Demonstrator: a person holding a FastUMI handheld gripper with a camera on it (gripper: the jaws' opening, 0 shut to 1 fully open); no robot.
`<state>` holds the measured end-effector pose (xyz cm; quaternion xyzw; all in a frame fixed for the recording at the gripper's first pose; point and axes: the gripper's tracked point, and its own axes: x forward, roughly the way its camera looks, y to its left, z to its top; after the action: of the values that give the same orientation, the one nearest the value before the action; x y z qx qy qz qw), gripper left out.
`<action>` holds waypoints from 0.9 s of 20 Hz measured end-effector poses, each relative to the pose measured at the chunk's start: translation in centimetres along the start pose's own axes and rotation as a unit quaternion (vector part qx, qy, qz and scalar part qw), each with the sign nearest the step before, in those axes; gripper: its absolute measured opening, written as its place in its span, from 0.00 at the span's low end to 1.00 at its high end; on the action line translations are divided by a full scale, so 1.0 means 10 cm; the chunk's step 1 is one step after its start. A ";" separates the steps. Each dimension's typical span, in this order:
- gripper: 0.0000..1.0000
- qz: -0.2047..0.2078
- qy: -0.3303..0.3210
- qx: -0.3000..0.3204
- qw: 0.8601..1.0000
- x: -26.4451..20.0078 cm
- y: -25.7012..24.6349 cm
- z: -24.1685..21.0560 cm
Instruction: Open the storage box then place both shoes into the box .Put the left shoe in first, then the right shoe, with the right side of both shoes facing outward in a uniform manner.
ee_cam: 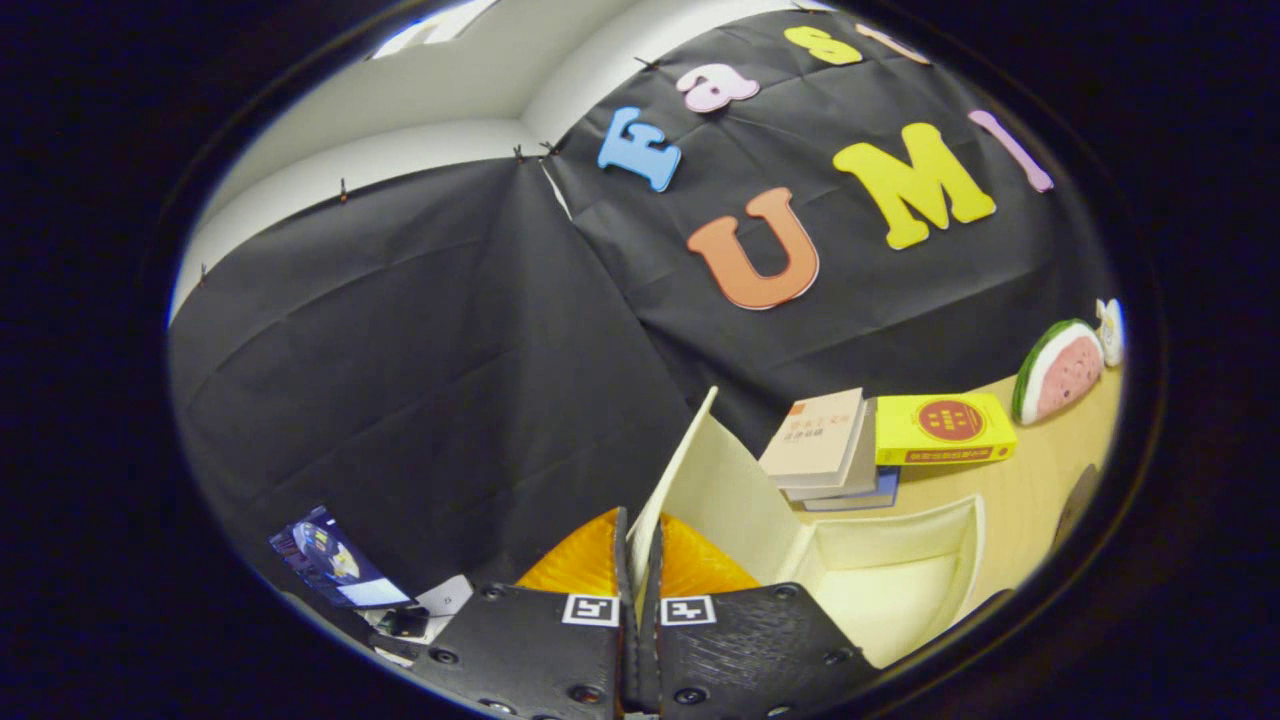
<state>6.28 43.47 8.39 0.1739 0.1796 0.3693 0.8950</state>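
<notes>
My gripper [638, 565] is shut on the edge of the cream lid [715, 470] of the storage box [900, 545]. The thin lid edge runs up between the two fingers [618, 560] and stands raised and tilted, swung up from the box. To the right of the fingers the box lies open, and its pale inside with low walls shows nothing in the part I can see. The box rests on a light wooden table [1040, 490].
Just beyond the box lies a stack of books [820, 445] with a yellow book [945, 428] beside it. A watermelon-slice toy [1058, 368] and a small white toy [1110, 330] stand further back right. A lit screen [330, 565] sits low to the left.
</notes>
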 end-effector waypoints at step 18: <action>0.90 -0.007 -0.038 -0.142 0.989 0.22 0.27 -0.28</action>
<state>4.82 47.40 6.71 0.0576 0.0918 0.3783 0.9193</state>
